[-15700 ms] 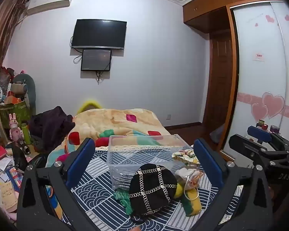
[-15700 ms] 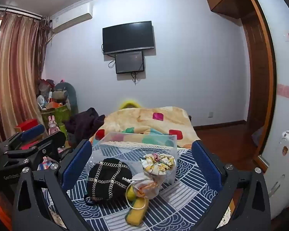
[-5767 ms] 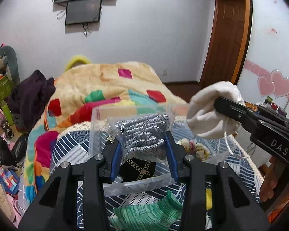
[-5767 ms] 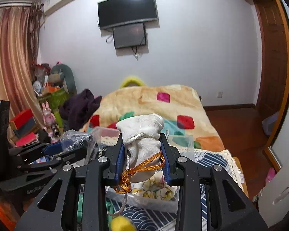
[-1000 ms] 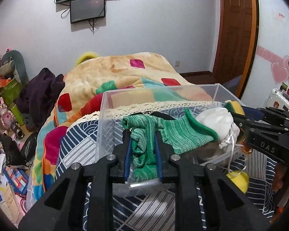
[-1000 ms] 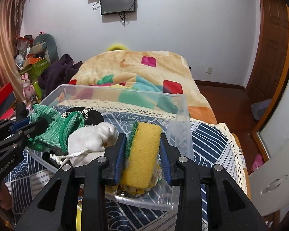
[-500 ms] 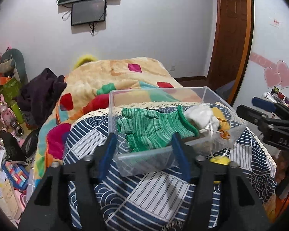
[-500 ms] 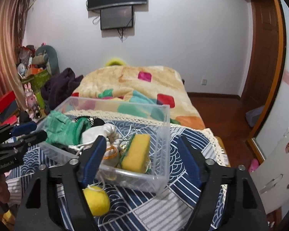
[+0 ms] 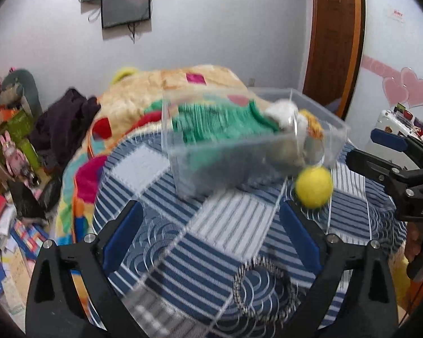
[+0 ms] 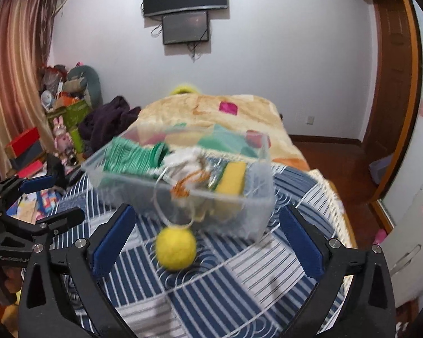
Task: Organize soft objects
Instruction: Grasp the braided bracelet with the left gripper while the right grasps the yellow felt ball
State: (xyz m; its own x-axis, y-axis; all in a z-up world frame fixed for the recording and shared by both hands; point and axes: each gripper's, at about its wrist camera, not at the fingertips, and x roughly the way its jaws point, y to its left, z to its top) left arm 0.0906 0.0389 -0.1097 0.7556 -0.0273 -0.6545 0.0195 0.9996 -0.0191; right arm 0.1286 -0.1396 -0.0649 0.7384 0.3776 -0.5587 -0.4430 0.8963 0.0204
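Both the left gripper and right gripper hang empty, jaws apart. The clear plastic bin on the patchwork cloth holds green knitwear; only the right view shows its yellow sponge. A yellow ball lies outside.

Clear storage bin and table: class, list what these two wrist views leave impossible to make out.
- Clear bin contents, both views: motion blur; lower items hidden beneath the green knit.
- Cord to yellow ball, right wrist view: its other end is lost in blur.
- Chain ring, left wrist view: smeared.
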